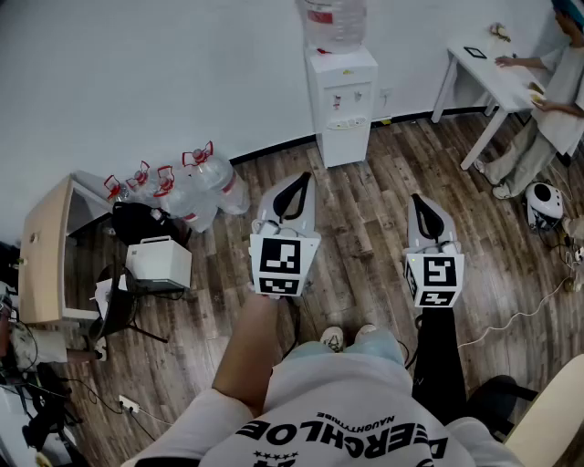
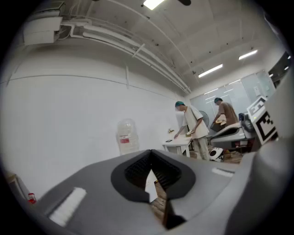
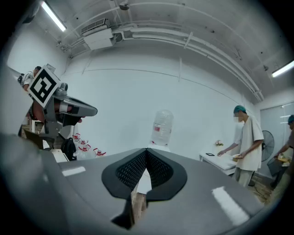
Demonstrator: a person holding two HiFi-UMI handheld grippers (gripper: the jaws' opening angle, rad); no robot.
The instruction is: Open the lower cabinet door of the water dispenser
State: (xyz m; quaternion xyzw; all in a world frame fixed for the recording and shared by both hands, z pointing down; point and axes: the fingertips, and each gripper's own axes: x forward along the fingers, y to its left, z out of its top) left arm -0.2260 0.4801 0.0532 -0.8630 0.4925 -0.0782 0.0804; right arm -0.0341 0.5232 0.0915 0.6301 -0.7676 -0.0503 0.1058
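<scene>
Currently | water dispenser (image 1: pixel 342 100): upright at the far wall, long axis vertical, front facing you; lower cabinet door (image 1: pixel 347 144) shut | your left claw (image 1: pixel 297 179): jaws together, empty, held level, aimed at dispenser, well apart from it | your right claw (image 1: pixel 417 198): jaws together, empty, alongside, pointing likewise.

The far water dispenser (image 1: pixel 342 105) is white, topped by a clear bottle (image 1: pixel 334 20) with a red label, and stands against a white wall (image 1: pixel 164 73) on a brown, grey-streaked plank floor (image 1: pixel 365 219). To the left, the clear water jugs (image 1: pixel 196 182) have red caps. Near me, the left gripper (image 1: pixel 301 180) and right gripper (image 1: pixel 417 201) are pale grey with black pads, and their cubes carry black-and-white square markers.
</scene>
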